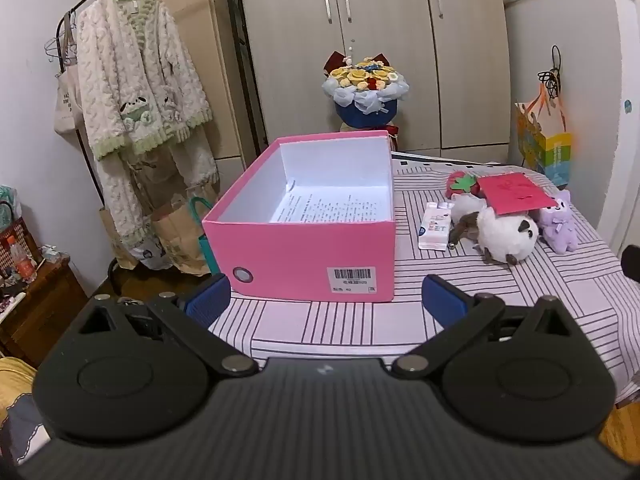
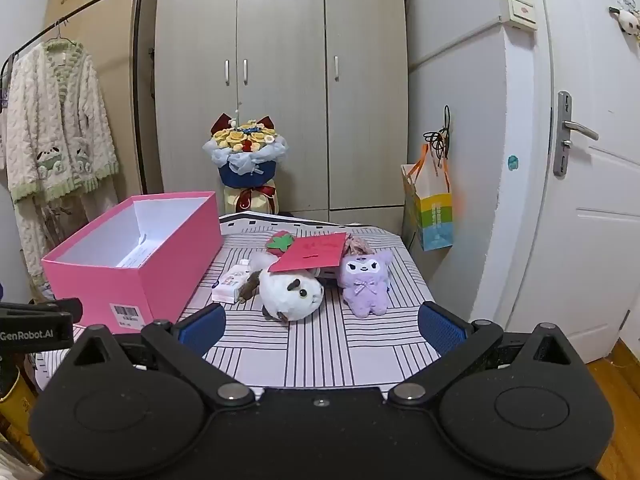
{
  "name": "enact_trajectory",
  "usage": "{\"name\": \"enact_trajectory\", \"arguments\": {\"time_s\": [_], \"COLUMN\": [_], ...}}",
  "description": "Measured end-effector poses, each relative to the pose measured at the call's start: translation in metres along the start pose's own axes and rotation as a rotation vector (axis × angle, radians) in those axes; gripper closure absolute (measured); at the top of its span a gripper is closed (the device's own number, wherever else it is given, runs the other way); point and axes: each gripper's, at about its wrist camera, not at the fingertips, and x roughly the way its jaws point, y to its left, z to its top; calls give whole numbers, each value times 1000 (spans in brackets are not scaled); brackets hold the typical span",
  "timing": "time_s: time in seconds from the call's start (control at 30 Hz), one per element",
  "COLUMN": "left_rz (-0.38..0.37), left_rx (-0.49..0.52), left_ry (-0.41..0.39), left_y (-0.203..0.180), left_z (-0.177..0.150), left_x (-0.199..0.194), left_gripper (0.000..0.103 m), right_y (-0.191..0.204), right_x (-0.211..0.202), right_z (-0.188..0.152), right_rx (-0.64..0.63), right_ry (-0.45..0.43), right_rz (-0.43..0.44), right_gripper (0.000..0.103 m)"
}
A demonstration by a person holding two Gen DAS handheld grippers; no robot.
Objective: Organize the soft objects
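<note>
An open pink box [image 1: 300,252] [image 2: 120,276] with a printed sheet inside stands on the striped table [image 1: 560,300] [image 2: 340,344]. To its right lie a white panda plush [image 1: 508,236] [image 2: 290,294], a purple plush [image 1: 558,222] [image 2: 366,282], a strawberry plush [image 1: 462,183] [image 2: 280,241] and a white tissue pack [image 1: 435,228] [image 2: 232,282]. A red card [image 1: 514,194] [image 2: 314,256] rests on top of the plushes. My left gripper [image 1: 326,304] is open just before the box's front wall. My right gripper [image 2: 320,330] is open, a short way in front of the two plushes. Neither holds anything.
A flower bouquet [image 1: 364,88] [image 2: 246,152] stands behind the table before a wardrobe. Fluffy pajamas [image 1: 140,92] hang on a rack at left, paper bags [image 1: 176,236] below. A colourful gift bag [image 2: 434,208] hangs by the white door [image 2: 580,200] at right.
</note>
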Motion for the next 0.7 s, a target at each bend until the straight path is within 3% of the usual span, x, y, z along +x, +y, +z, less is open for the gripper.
{"name": "enact_trajectory", "arguments": {"time_s": [0.2,0.4,0.7], "left_rz": [-3,-13,-29], "left_rx": [-12,-5,20], "left_ry": [-15,-46,-70], "left_y": [1,-22,-15], "left_z": [0,-7,-21], "left_x": [-2,6,12], "left_gripper": [0,0,0], "right_y": [1,3,6], "right_x": [2,-7,-3], "right_z": [-2,-3,-11], "right_rx": [-2,-15,-42], "right_ry": [-9,-20,-37], "right_rz": [6,11,14], "right_gripper": [0,0,0]}}
